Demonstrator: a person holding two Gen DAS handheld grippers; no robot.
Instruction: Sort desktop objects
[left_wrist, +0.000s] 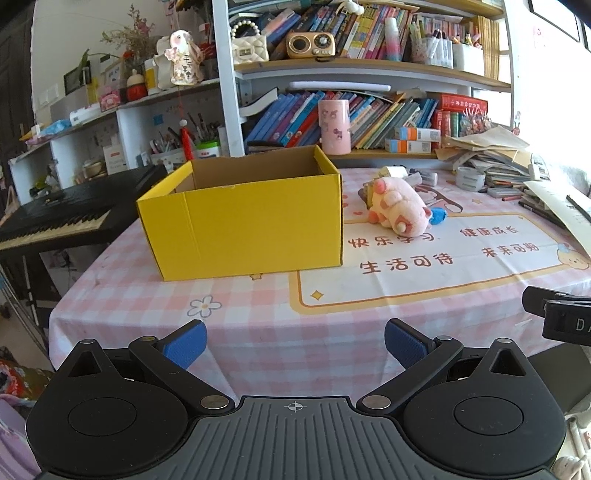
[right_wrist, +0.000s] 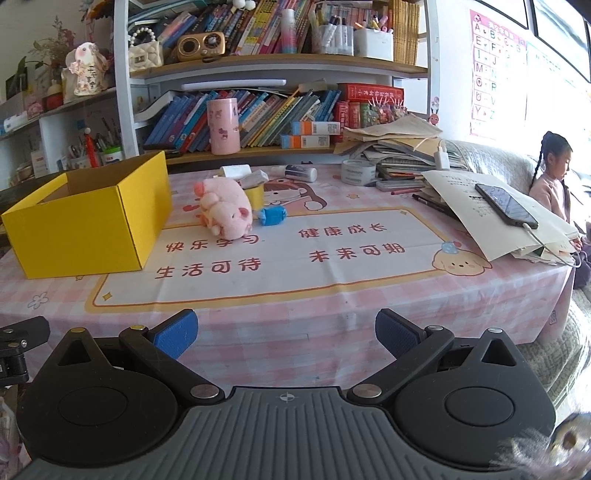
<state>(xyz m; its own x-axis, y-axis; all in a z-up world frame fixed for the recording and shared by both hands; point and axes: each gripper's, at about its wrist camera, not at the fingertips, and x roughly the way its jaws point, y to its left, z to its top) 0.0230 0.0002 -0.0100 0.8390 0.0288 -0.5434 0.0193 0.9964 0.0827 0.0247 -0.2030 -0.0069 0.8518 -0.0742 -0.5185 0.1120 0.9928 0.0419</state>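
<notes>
An open yellow cardboard box (left_wrist: 243, 225) stands on the pink checked tablecloth (left_wrist: 258, 317), ahead and left; it also shows in the right wrist view (right_wrist: 88, 229). A pink plush pig (left_wrist: 400, 205) (right_wrist: 225, 212) lies right of the box. A small blue wrapped item (right_wrist: 273, 215) (left_wrist: 439, 216) lies beside the pig. A yellow cup (right_wrist: 256, 194) with tubes stands behind the pig. My left gripper (left_wrist: 295, 343) is open and empty over the table's near edge. My right gripper (right_wrist: 286, 332) is open and empty, also at the near edge.
A tape roll (right_wrist: 357, 171), a white tube (right_wrist: 301, 172), stacked papers and books (right_wrist: 399, 151) and a phone (right_wrist: 506, 205) on paper crowd the back right. A pink canister (right_wrist: 222, 125) stands on the bookshelf. A keyboard (left_wrist: 62, 218) stands left of the table. A child (right_wrist: 554, 181) sits at right.
</notes>
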